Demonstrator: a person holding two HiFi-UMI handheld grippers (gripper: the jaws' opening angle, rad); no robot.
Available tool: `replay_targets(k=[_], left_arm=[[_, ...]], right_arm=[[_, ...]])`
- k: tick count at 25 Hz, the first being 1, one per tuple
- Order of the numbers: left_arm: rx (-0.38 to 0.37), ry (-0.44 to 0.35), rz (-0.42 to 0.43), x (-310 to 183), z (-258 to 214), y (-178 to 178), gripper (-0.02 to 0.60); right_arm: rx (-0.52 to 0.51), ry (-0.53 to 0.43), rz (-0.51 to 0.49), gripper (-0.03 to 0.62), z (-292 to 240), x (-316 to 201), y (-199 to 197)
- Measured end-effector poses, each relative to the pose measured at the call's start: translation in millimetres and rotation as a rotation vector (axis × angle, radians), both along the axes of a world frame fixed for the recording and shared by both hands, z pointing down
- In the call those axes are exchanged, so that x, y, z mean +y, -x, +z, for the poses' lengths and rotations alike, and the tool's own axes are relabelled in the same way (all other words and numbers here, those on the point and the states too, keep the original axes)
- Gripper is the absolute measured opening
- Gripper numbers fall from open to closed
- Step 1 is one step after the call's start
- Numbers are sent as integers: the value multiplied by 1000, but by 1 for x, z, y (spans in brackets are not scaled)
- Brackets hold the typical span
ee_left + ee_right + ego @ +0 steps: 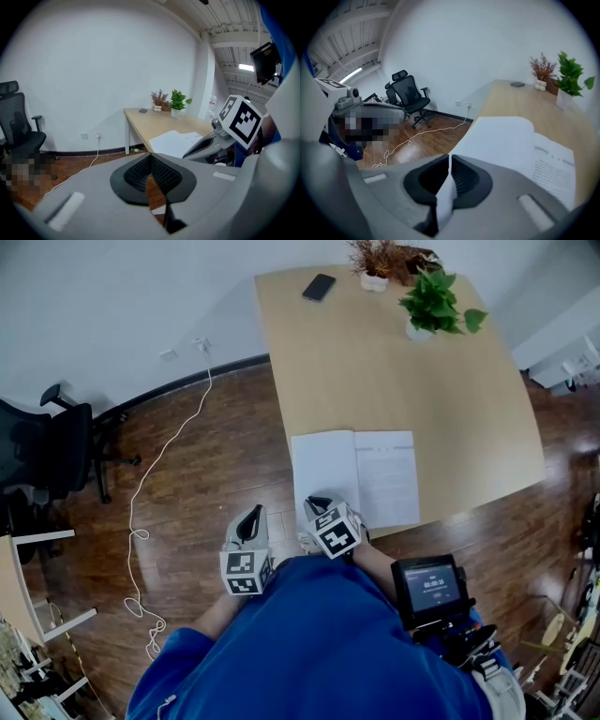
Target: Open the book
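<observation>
A book [356,474] lies open and flat on the wooden table [441,381], near its front edge, with white pages showing. The same book [520,145] fills the right of the right gripper view, and the book [176,140] also shows in the left gripper view. My right gripper [319,504] hovers at the near edge of the left page, its jaws shut; the right gripper [449,161] shows only page white through the slit. My left gripper [249,518] is off the table to the left, over the floor. The left gripper [150,164] is shut on nothing.
At the table's far end lie a phone [319,287] and two potted plants [433,301]. A black office chair [56,456] stands at the left. A white cable [169,456] trails over the wooden floor. A small screen device [429,585] hangs at the person's right side.
</observation>
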State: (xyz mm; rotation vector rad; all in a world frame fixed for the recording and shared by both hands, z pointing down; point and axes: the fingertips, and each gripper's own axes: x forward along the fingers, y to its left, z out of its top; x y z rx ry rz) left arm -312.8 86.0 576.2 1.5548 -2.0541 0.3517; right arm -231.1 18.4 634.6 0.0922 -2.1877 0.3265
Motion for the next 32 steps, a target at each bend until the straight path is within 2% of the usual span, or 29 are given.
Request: replay_targets(k=[4, 7, 14, 25, 32], left_arm=[[1, -11, 50, -10, 2, -14, 6], [-27, -28, 108, -23, 0, -27, 6], [-40, -58, 221, -41, -4, -61, 6], [-103, -100, 268, -56, -29, -118, 6], [-158, -131, 304, -68, -53, -188, 6]], right_arm=[[-38, -76, 37, 20, -23, -11, -13], [-57, -109, 85, 20, -34, -19, -27], [-93, -187, 168, 20, -51, -30, -63], [-198, -296, 195, 20, -87, -42, -121], [-292, -321, 231, 18, -118, -47, -184]])
